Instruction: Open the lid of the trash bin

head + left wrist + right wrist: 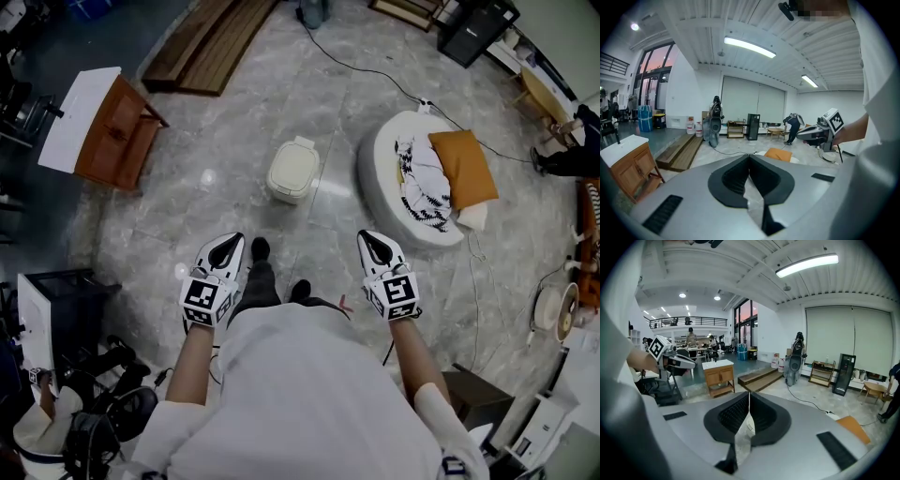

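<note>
A small cream trash bin (293, 171) stands on the marble floor ahead of me, its lid down. My left gripper (229, 246) is held at waist height, well short of the bin and to its left, jaws shut with nothing between them. My right gripper (374, 244) is level with it on the other side, also shut and empty. In the left gripper view my left gripper (749, 157) looks across the room, and the right gripper (802, 135) shows at the right. In the right gripper view my right gripper (749, 396) points level, the left gripper (693, 364) at left. Neither gripper view shows the bin.
A round white floor cushion (382, 181) with an orange pillow (462, 166) lies right of the bin. A wooden cabinet (117, 132) with a white top stands at left, wooden steps (208, 42) behind. A black cable (366, 70) runs across the floor. Clutter sits at lower left and right.
</note>
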The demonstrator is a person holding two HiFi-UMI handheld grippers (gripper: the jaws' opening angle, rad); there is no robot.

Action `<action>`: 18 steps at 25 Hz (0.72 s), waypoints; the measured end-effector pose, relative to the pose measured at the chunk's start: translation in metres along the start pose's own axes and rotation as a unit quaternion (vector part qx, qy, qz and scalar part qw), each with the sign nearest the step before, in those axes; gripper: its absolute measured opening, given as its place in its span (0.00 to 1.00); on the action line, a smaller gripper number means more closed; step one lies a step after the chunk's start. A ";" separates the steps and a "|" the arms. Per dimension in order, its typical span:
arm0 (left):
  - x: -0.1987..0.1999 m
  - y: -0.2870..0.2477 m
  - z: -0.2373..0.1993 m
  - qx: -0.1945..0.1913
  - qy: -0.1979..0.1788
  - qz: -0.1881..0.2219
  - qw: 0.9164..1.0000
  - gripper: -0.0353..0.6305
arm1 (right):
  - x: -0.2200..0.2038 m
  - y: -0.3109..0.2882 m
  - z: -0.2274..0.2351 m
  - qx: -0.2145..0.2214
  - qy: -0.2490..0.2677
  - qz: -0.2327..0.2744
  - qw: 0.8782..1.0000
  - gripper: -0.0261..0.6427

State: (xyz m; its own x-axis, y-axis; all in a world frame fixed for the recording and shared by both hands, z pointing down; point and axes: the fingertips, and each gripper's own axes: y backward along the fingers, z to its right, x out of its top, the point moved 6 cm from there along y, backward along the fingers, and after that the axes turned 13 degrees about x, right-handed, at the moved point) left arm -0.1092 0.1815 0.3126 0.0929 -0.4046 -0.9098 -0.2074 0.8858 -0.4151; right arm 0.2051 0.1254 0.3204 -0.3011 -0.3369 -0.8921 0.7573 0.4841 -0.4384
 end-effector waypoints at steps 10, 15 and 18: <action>0.017 -0.059 -0.048 -0.048 -0.010 -0.003 0.999 0.08 | 0.020 -0.046 0.018 -0.039 -0.029 -0.017 0.999 0.09; 0.018 -0.096 -0.074 -0.078 -0.017 -0.019 0.997 0.08 | 0.023 -0.078 0.026 -0.059 -0.059 -0.027 0.996 0.09; 0.014 -0.121 -0.090 -0.098 -0.020 -0.032 0.994 0.08 | 0.022 -0.099 0.032 -0.072 -0.087 -0.031 0.993 0.09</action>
State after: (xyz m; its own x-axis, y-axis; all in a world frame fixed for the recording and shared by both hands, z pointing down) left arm -0.1704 0.0485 0.3498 0.1498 -0.4459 -0.8825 -0.3850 0.7958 -0.4674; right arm 0.1423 0.0443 0.3474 -0.2298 -0.4979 -0.8362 0.6462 0.5645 -0.5137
